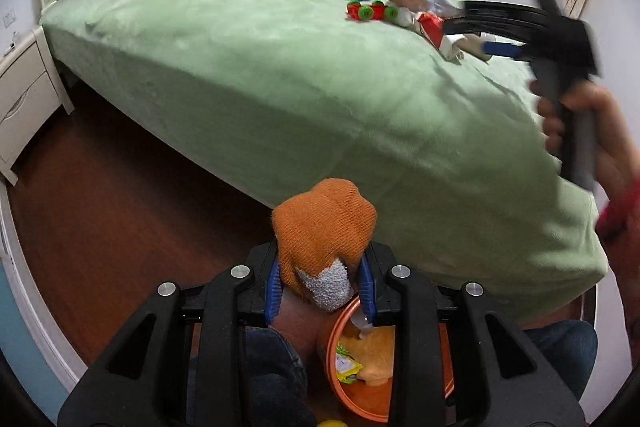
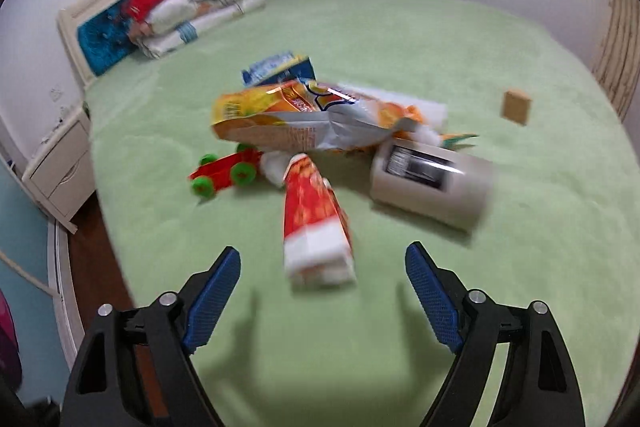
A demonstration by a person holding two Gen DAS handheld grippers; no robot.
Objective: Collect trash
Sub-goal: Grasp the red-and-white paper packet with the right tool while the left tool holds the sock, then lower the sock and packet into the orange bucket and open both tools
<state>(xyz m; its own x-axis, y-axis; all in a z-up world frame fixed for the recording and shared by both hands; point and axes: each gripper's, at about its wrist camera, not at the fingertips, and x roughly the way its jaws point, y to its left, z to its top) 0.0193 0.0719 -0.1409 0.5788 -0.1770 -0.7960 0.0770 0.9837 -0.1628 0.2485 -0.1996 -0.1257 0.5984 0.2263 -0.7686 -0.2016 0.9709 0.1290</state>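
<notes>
Left gripper (image 1: 320, 291): clamped on orange sock (image 1: 324, 227), toe pointing 12 o'clock, above orange bin (image 1: 336, 367).
Right gripper (image 2: 322, 291): fingers apart.
Red-white carton (image 2: 312, 219): long axis 12-to-6, white end toward gripper.

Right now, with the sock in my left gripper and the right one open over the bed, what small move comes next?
Probably ease the right gripper forward and shut it on the red and white carton. Its jaws stand wide open with that carton lying between and just ahead of them, while the left gripper holds the orange sock above the orange bin.
</notes>
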